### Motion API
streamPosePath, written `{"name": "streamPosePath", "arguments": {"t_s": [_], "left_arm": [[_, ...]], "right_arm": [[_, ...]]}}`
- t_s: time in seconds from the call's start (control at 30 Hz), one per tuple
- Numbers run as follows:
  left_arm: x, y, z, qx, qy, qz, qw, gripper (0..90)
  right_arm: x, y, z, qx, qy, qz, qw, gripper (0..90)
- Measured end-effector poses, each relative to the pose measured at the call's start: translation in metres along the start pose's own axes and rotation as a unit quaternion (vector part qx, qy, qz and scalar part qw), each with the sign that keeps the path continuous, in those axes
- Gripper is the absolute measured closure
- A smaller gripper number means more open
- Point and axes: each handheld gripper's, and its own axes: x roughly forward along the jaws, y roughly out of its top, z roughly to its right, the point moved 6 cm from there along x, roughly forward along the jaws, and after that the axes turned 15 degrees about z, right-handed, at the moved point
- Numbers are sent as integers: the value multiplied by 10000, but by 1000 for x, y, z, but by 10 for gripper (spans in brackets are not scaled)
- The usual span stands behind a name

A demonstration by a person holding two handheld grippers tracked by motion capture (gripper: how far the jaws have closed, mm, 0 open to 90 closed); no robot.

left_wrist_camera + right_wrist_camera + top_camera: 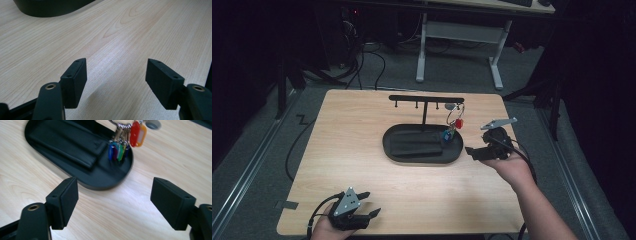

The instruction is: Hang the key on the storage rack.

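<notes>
Holding a black wallet (414, 142), the oval tray (422, 158) sits under a key bunch (452, 125) hung from the rack (426, 99); right gripper (473, 153) nearby, left gripper (369, 205) apart, both jaws spread, empty.

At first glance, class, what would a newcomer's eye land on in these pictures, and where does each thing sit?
The bright bunch of key tags, red, orange, blue and green, hangs from the black T-shaped rack over the right end of the oval black tray at mid-table. A dark folded pouch lies in that tray. The right gripper points open-jawed toward the tags, while the left gripper waits open at the table's near left edge.
</notes>
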Motion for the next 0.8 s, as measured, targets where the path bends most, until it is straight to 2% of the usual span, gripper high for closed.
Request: {"name": "streamPosePath", "arguments": {"t_s": [0.03,0.07,0.1,0.17,0.33,0.57,0.7,0.8], "left_arm": [[0,0,0,-4,-1,0,10000,341],[0,0,0,-6,-2,-3,10000,340],[1,0,0,-6,-5,-9,10000,340],[1,-1,1,-1,-12,-20,10000,339],[3,-1,1,1,-31,-36,10000,338],[4,-1,1,-19,-77,-18,10000,327],[4,0,1,-45,-107,42,9999,320],[4,0,1,-58,-134,87,9999,316]], "right_arm": [[1,-2,0,-83,-156,-15,9998,185],[1,-6,-1,-180,-175,44,9997,185],[0,-9,-3,-144,-162,128,9997,211],[0,-17,-7,104,-51,69,9999,221],[0,-35,-16,-63,-127,443,9989,167],[1,-68,-34,269,-74,969,9949,150],[3,-97,-43,524,-2,1175,9917,150],[-1,-121,-49,684,-90,1374,9881,150]]}}
